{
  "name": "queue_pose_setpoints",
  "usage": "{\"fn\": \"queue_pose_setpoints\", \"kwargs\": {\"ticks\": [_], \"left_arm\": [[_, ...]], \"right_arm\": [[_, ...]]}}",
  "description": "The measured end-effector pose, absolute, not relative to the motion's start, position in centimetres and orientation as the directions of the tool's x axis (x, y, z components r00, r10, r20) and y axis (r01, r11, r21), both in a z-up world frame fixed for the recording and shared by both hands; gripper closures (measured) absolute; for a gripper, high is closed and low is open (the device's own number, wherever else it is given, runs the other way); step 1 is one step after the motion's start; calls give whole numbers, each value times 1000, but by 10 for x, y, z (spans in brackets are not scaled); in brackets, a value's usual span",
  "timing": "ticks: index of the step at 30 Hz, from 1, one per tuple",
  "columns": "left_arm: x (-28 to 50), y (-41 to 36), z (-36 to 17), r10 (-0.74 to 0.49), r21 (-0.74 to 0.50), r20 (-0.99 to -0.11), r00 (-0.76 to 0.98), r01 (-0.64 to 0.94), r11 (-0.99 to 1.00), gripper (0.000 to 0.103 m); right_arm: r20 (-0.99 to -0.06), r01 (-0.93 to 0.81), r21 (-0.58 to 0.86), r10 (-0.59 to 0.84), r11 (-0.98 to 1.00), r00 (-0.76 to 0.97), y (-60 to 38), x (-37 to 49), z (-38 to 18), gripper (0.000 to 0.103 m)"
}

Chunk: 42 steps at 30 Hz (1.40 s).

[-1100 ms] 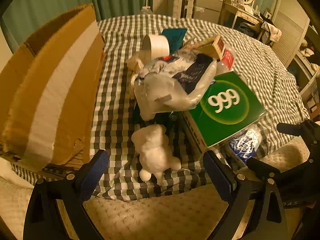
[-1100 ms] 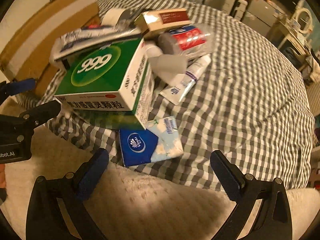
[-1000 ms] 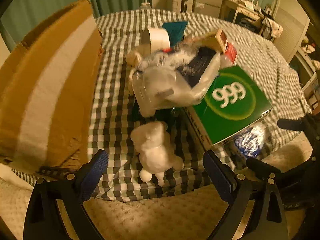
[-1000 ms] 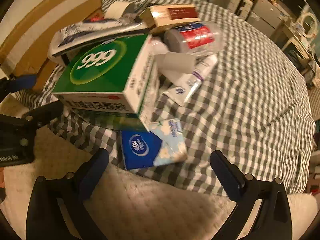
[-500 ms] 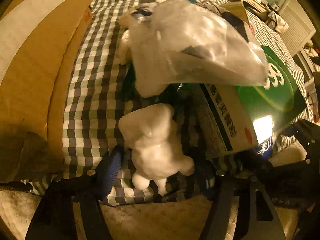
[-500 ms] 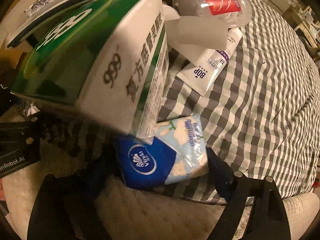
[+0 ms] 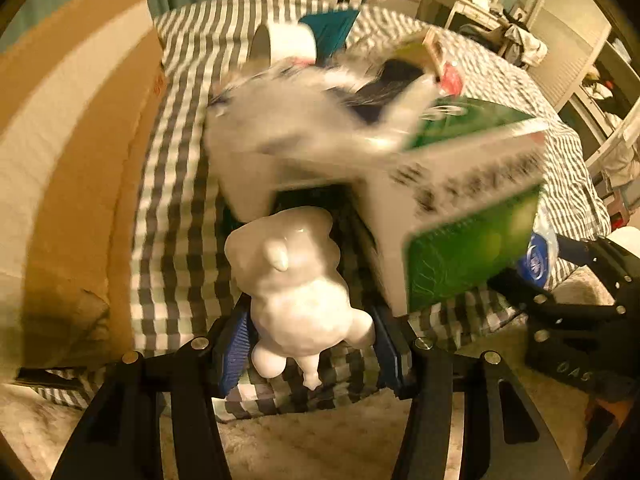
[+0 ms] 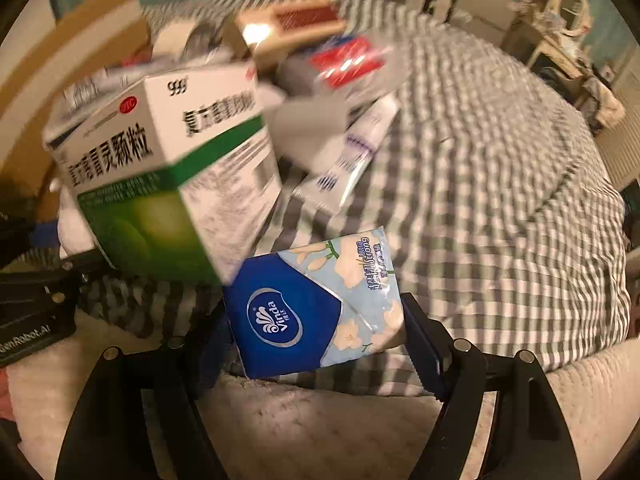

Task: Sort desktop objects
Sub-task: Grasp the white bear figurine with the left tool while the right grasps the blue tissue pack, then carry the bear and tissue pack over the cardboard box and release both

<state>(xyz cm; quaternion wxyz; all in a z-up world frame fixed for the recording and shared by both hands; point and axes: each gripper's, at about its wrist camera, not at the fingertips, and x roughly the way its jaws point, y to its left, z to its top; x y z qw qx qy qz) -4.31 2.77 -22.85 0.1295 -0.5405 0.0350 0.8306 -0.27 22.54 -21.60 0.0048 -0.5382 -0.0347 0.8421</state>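
My left gripper (image 7: 310, 344) is shut on a white bear-shaped figurine (image 7: 296, 284), its blue pads against the figurine's lower body. My right gripper (image 8: 320, 340) is shut on a blue and pale Vinda tissue pack (image 8: 316, 304) at the near edge of the checked cloth. A green and white 999 medicine box (image 8: 168, 168) leans over both objects; it also shows in the left wrist view (image 7: 460, 216). A clear plastic bag (image 7: 304, 136) lies blurred on top of the pile.
A cardboard box (image 7: 72, 152) stands at the left on the checked tablecloth (image 8: 480, 184). A tape roll (image 7: 288, 42), a red-labelled bottle (image 8: 348, 60), a white tube (image 8: 352, 156) and a small carton (image 8: 288, 28) lie in the pile. Furniture stands beyond the table.
Both grippers moved in toward the pile and closed: the left on the white figurine, the right on the tissue pack. The view has since pulled back and is blurred by motion.
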Motion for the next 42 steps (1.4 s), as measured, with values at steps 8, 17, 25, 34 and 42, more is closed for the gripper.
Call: {"fn": "queue_pose_setpoints", "kwargs": {"ticks": [8, 17, 25, 34, 42], "left_arm": [[-29, 7, -201, 181, -40, -842, -508, -275, -960, 47], [-52, 56, -155, 196, -25, -755, -626, -270, -962, 47], [-27, 45, -98, 202, 10, -618, -760, -265, -964, 47], [12, 20, -47, 222, 58, -499, -838, -287, -956, 47], [33, -23, -4, 220, 61, -432, -875, -272, -960, 47]], "right_arm": [[-814, -78, 77, -17, -994, -581, 256, -10, -183, 26], [-723, -113, 115, -5, -987, -691, 266, 13, -145, 26], [-627, -99, 122, 1, -988, -779, 246, 42, -99, 26], [-536, -100, 107, 27, -989, -844, 227, 71, -40, 26], [-475, -69, 90, 19, -994, -880, 200, 83, 3, 26]]}}
